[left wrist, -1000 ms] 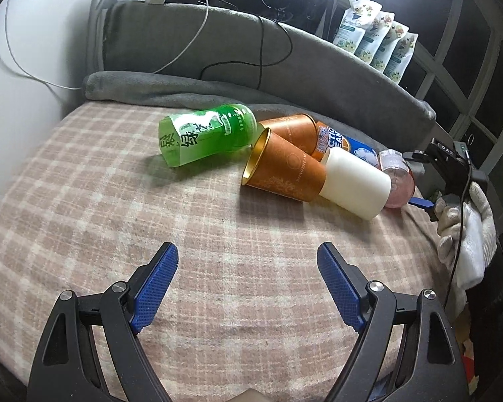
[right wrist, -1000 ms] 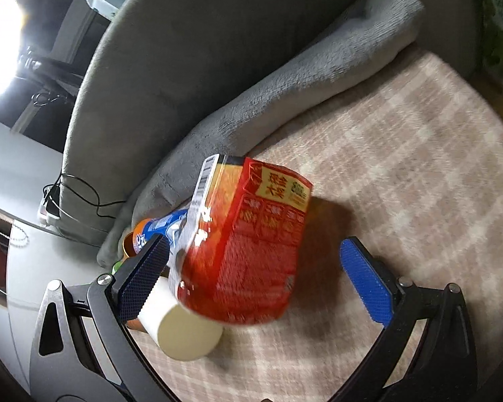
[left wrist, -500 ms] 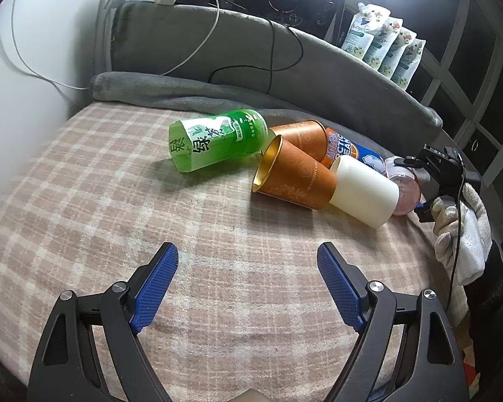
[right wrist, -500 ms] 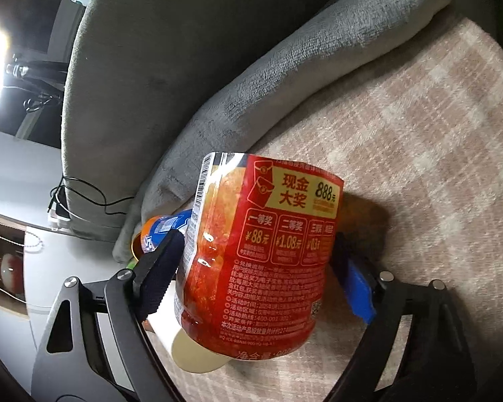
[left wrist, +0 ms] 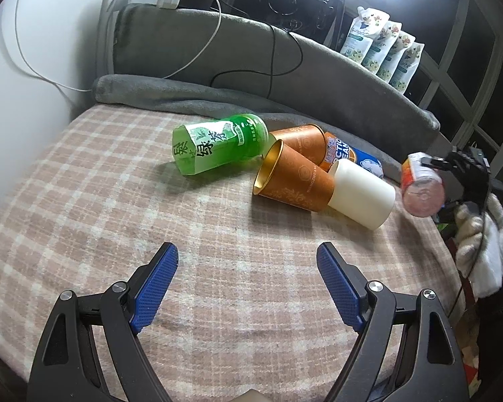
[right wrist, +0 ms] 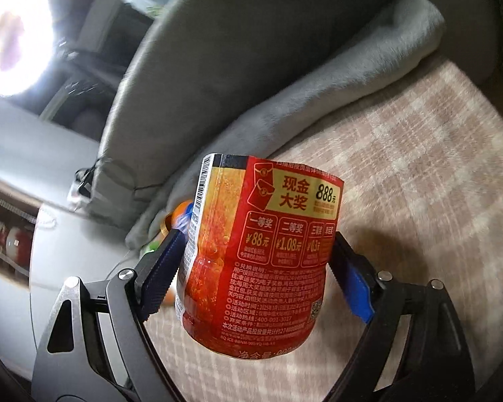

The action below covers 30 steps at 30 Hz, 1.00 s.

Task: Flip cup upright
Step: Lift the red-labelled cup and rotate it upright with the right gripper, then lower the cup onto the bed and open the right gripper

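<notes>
Red cup's in my grip, off the bed

My right hand-held gripper is clamped on the red cup across its middle, holding it above the plaid blanket so I can rotate it upright without dragging. My left hand-held gripper hangs spread wide with nothing in it, well back from the pile: green cup, brown cups.
</notes>
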{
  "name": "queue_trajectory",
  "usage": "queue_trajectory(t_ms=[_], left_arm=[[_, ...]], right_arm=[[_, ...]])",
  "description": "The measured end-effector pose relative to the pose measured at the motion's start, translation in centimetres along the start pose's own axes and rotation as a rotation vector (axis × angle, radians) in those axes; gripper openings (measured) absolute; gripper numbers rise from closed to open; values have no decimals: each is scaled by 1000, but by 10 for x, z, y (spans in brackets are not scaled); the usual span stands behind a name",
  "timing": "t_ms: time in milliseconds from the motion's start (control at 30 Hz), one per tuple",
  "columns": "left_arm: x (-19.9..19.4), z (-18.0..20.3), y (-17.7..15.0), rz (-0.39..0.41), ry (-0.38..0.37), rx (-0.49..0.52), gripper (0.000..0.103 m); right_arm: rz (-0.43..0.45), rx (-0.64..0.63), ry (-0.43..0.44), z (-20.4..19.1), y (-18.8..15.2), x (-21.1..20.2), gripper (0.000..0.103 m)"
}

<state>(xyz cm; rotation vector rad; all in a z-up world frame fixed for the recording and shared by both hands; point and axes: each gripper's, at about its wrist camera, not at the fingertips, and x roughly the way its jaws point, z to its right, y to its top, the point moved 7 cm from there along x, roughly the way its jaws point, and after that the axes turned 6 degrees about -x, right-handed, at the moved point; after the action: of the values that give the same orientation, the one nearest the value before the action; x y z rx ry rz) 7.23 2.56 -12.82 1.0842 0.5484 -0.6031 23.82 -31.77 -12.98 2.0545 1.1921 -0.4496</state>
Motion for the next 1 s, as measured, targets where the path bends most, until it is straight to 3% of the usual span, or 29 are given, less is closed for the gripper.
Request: queue_trajectory(t_ms=[200,533,800,1000], left_arm=[[-1,0,1,-20,-9,6,85],[-7,-3,6,-42,-44,-25,85],[-8,-7,5,-67,-64,-55,85],[-5,-5,5,-92,-82,-60,85]], right_arm=[[-81,-134,37,-45,-43,-7,88],[-292,-267,139,-106,-126,43,88],[-409,-306,118,-114,-159,82,88],[-443,-350,79,-118,-171,98,89]])
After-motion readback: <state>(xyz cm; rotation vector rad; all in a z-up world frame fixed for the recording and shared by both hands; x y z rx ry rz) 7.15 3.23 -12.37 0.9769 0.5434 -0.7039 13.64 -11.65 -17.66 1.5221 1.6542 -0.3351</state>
